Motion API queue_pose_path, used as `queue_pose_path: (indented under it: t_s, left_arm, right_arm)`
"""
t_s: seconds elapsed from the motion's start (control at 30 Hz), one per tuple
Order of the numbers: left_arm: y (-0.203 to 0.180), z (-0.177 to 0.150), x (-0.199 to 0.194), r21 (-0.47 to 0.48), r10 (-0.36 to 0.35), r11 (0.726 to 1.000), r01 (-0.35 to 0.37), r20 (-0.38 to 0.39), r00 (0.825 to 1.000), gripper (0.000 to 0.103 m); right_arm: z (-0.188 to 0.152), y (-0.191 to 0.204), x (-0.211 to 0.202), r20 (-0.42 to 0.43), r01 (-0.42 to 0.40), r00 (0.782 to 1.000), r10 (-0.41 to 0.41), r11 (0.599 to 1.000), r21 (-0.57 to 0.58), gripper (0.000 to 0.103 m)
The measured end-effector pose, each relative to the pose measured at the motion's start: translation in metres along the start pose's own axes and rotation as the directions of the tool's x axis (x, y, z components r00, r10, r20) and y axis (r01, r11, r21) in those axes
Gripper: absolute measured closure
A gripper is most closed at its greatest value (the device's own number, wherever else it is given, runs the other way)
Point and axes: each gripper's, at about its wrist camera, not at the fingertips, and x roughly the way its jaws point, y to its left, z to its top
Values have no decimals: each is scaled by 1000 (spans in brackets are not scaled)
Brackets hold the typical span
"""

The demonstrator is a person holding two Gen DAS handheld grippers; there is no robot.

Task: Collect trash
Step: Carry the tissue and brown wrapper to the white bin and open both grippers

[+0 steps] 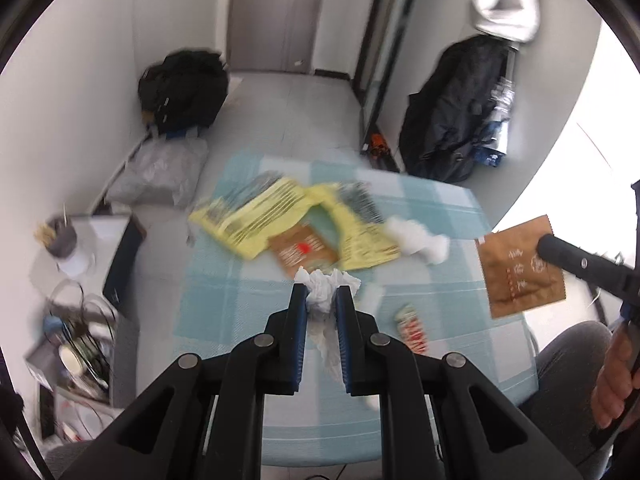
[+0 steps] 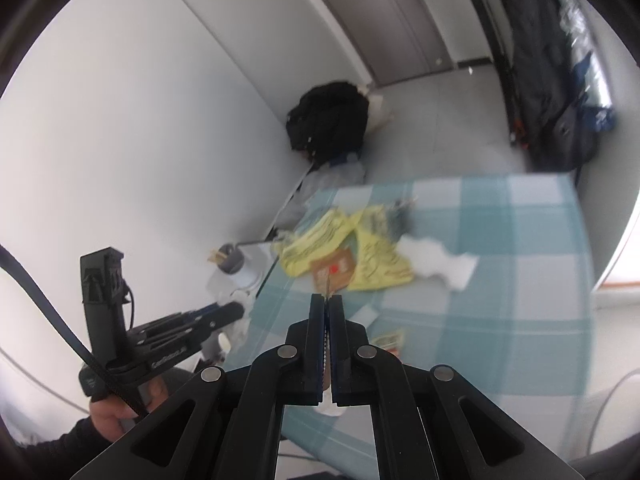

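Trash lifted off the checked tabletop
Left hand-held gripper clamps a crumpled white tissue; right hand-held gripper pinches a flat brown wrapper.

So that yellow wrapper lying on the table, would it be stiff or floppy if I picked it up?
Probably floppy: the yellow wrapper lies creased and torn open on the table. It looks thin and light, so it may drag the brown packet tucked partly under it.

Motion-blurred yellow wrapper print, illegible
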Motion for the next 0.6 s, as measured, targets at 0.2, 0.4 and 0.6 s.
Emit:
queue_pose_path:
  t_s: [0.2,0.4,0.6]
  left_arm:
    - [-82,35,-20,92,-111,990,107,41,993,93]
    - [-150,54,-17,146,-243,959,242,-12,970,93]
    - [-224,64,2,228,-339,909,349,-84,937,93]
  right_arm:
    - [15,-20,-68,123,55,991,-54,998,-7,102]
    - [12,-58,-148,231,118,964,-129,991,59,102]
    - [-6,-105,-219,297,234,917,-268,961,146,102]
